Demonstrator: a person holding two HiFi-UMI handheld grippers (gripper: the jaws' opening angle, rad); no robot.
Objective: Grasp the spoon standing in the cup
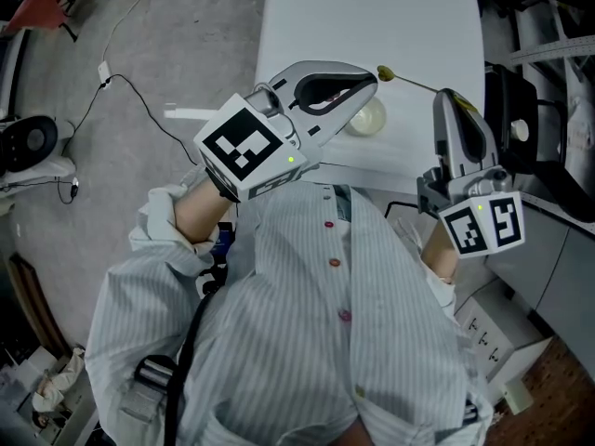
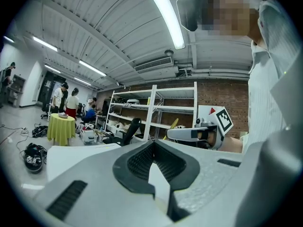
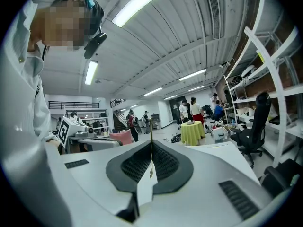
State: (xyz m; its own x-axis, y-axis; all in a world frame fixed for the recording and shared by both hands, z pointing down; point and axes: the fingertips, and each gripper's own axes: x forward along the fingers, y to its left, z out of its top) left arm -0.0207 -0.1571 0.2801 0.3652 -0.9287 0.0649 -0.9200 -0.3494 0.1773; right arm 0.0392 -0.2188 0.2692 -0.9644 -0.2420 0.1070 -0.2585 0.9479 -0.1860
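A pale round cup (image 1: 369,119) stands on the white table (image 1: 372,17), partly under my left gripper (image 1: 372,84). The spoon (image 1: 384,72) has a yellow-green bowl and a thin handle; it lies level above the table, outside the cup. My right gripper (image 1: 444,93) is shut on the handle's end, and the bowl hangs just past the left gripper's tip. In the right gripper view the handle (image 3: 151,141) rises as a thin line from the closed jaws. In the left gripper view my left gripper (image 2: 154,143) is shut with nothing between its tips, and it points at the right gripper (image 2: 199,134).
Grey floor with a cable (image 1: 121,91) lies left of the table. Dark equipment and shelving (image 1: 530,110) crowd its right side. Farther off are several people, a round table with a yellow cloth (image 3: 191,131), an office chair (image 3: 253,126) and metal racks (image 2: 151,112).
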